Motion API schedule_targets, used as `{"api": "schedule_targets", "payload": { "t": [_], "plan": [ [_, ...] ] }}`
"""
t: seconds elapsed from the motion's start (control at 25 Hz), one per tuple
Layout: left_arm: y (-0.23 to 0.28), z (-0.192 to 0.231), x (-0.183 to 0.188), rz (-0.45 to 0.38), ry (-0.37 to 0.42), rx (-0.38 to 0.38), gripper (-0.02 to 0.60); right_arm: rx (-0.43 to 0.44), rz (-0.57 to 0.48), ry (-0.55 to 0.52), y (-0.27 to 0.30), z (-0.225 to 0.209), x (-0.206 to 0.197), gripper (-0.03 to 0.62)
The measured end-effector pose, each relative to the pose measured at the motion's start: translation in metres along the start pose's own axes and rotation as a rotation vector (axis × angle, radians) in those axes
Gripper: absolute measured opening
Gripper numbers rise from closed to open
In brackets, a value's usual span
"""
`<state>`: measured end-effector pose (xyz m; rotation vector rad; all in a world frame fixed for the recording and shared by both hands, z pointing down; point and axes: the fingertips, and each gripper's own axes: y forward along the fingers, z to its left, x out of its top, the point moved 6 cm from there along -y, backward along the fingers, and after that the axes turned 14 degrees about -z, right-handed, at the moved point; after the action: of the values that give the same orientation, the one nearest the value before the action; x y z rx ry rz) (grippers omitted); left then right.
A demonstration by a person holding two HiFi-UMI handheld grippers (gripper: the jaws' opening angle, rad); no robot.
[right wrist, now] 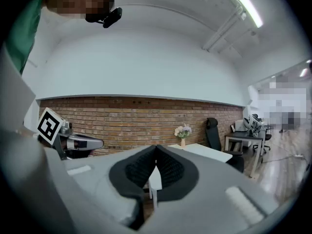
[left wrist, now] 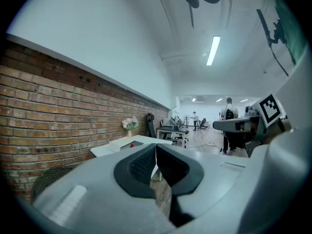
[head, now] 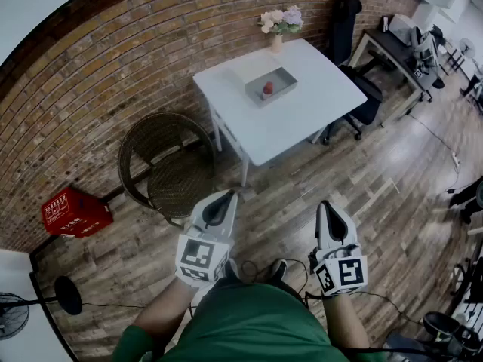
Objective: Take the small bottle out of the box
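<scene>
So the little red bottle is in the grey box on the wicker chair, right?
Not quite. The little red bottle is in the grey box, but the box sits on the white table, not the wicker chair. The head view shows it.

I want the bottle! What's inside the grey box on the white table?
One small bottle, red on top, stands inside the grey box on the white table. The box's near wall may hide a strip of its floor.
</scene>
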<state>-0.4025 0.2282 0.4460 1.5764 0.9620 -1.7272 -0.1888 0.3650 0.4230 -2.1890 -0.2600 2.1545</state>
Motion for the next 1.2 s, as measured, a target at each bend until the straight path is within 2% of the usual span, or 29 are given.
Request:
{"api": "schedule_targets", "payload": {
  "t": [0.24,0.68,0.92,1.2],
  "plan": [
    [0.008,-0.043,-0.004,0.025,0.004,0.022,0.012,0.029,0.013,0.018,-0.026,-0.035,0.002,0.002],
    [0.037,-0.115,-0.003,0.038,0.061,0.158,0.014,0.084,-0.039,0.102,-0.051,-0.132,0.002,0.002],
    [0.060,-0.140,0.000,0.037,0.078,0.209,0.014,0.123,-0.022,0.116,-0.058,-0.168,-0.001,0.002],
    [0.108,-0.136,-0.007,0.054,0.086,0.201,0.015,0.118,0.025,0.080,-0.044,-0.195,-0.016,0.002]
  ]
}}
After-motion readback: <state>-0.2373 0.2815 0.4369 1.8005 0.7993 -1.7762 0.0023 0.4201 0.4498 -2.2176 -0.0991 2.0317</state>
